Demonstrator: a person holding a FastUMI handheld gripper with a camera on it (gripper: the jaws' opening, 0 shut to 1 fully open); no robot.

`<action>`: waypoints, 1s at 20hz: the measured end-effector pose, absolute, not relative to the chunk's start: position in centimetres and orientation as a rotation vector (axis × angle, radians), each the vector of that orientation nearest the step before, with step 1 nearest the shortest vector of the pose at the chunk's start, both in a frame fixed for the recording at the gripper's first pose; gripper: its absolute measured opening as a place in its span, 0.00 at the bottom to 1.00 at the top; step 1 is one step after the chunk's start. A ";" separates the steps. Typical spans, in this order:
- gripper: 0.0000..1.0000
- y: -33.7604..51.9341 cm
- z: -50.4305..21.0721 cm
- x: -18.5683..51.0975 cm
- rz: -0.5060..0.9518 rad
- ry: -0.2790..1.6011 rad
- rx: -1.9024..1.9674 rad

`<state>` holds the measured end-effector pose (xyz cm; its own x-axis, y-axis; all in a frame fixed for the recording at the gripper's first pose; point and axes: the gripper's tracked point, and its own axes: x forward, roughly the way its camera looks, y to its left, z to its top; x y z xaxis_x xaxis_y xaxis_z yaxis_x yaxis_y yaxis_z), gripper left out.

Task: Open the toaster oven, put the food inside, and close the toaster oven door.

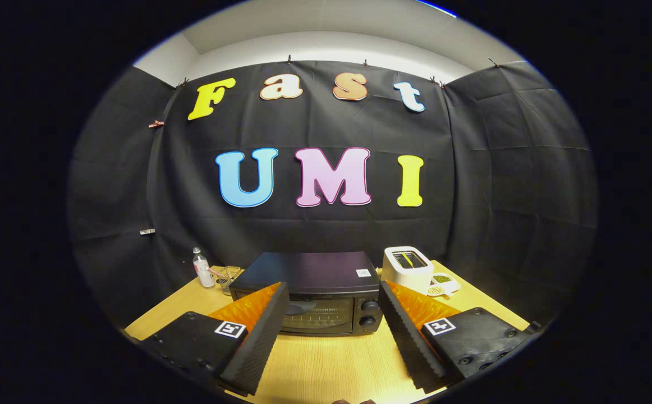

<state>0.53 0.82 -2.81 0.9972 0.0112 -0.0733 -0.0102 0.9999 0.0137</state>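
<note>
Tool: my tool hung spread wide, gripping nothing.
Oven: the black boxy toaster oven sat shut just beyond my fingers.
Desk: a pale wooden desk carried it.
Room: black cloth walls.

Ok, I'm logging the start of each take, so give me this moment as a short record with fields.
toaster oven: black toaster oven on the wooden table, door closed, just ahead of the claw
claw: claw open, holding nothing, fingers spread either side of the oven front
right of oven: white toaster, then a small white dish with something green in it
left of oven: clear bottle and a clear container
task progress: door not yet opened
</note>
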 end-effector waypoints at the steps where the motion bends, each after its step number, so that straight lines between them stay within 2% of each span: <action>1: 0.99 0.7 -3.0 0.6 0.007 0.077 0.010; 8: 0.99 1.7 -4.5 2.6 0.000 0.127 0.028; 20: 0.99 7.3 -10.2 11.4 -0.004 0.246 -0.017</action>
